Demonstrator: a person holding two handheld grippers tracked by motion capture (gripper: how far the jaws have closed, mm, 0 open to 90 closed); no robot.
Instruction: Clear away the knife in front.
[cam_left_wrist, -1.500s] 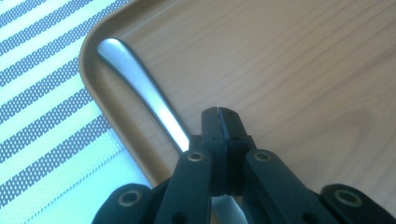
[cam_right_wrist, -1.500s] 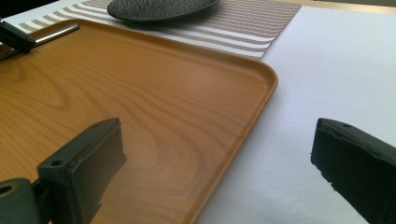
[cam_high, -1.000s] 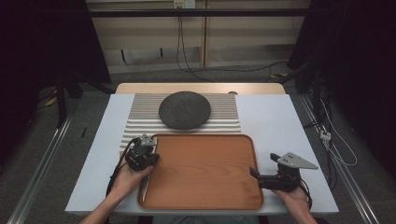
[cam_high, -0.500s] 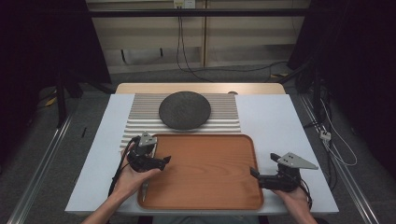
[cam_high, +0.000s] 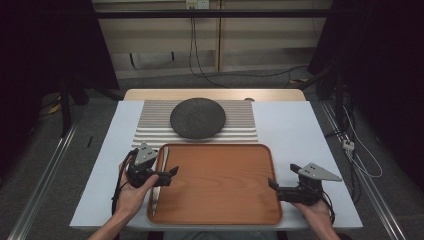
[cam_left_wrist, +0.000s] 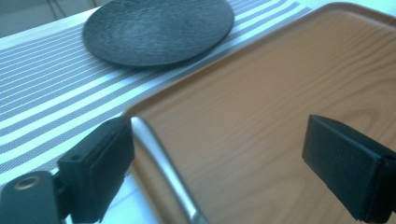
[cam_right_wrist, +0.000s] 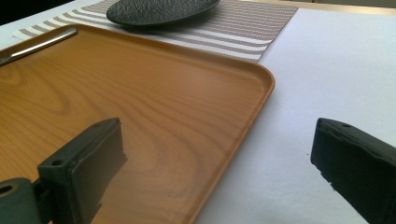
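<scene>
A silver utensil handle (cam_left_wrist: 159, 163) lies along the left side of the brown wooden tray (cam_high: 220, 210). In the high view the utensil (cam_high: 159, 172) runs down the tray's left edge. My left gripper (cam_high: 167, 175) hovers just over it. Its jaws have just been opening and now stand wide in the left gripper view (cam_left_wrist: 219, 172), the handle close by the left jaw with no pad pressing on it. My right gripper (cam_high: 274, 186) stands open (cam_right_wrist: 219, 172) astride the tray's right rim (cam_right_wrist: 261, 93), with nothing held.
A dark round plate (cam_high: 197, 117) rests on a striped placemat (cam_high: 150, 117) behind the tray. White table surface (cam_high: 300, 135) lies right of the tray. Beyond the table's far edge cables run across the floor.
My left gripper went from shut to wide open, rose a little and shifted right over the tray's left edge. The utensil stays lying on the tray. The right gripper has not moved.
</scene>
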